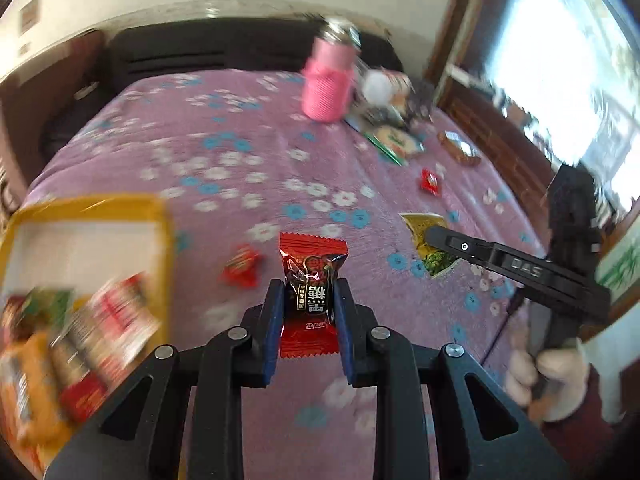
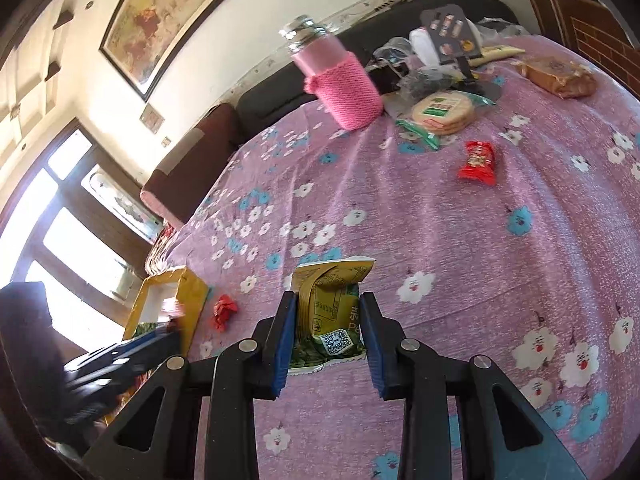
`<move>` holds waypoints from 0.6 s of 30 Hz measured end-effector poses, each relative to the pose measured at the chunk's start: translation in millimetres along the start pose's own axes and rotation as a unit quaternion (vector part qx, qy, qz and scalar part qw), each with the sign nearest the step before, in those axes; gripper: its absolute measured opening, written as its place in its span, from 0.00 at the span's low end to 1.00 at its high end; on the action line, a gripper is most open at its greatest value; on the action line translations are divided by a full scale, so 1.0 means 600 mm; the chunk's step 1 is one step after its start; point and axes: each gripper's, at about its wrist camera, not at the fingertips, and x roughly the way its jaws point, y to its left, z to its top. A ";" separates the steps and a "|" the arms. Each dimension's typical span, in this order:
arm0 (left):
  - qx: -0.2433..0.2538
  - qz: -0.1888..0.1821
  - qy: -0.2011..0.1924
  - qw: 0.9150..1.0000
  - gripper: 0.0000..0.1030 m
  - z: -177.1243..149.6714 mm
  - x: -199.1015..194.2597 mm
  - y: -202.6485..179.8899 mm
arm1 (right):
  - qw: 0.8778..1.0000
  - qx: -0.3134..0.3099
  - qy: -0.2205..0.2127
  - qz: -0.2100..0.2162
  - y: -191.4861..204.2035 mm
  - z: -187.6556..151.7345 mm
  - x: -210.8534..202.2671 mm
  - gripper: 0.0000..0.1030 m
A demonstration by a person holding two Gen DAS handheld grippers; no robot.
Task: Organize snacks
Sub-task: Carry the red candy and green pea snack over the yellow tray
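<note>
Candy (image 1: 310, 280) in a red-and-black wrapper sits clamped between the pads of our left gripper (image 1: 308, 308), lifted over the floral cloth (image 1: 240, 160). Our right gripper (image 2: 326, 332) pinches a yellow-green packet (image 2: 330, 300) just above that cloth. Left of the candy we see the yellow tray (image 1: 160, 216), blurred, with snacks inside. Two more red candies (image 1: 240, 270) (image 2: 478, 162) lie loose on the cloth. Farther back stands a pink-sleeved jar (image 2: 344, 84).

Left claw (image 1: 308, 300) and right claw (image 2: 328, 322) both clamped, angled downward.
</note>
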 end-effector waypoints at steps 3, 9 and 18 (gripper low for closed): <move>-0.034 0.028 -0.032 0.998 0.21 -0.035 -0.064 0.057 | 1.000 -0.029 -0.003 0.004 0.028 -0.008 -0.001 0.32; -0.116 0.078 -0.063 0.988 0.22 -0.109 -0.151 0.174 | 0.996 -0.084 0.020 0.020 0.117 -0.040 0.014 0.32; -0.158 0.102 -0.068 0.980 0.22 -0.175 -0.174 0.251 | 0.981 -0.155 0.082 0.081 0.305 -0.113 0.070 0.31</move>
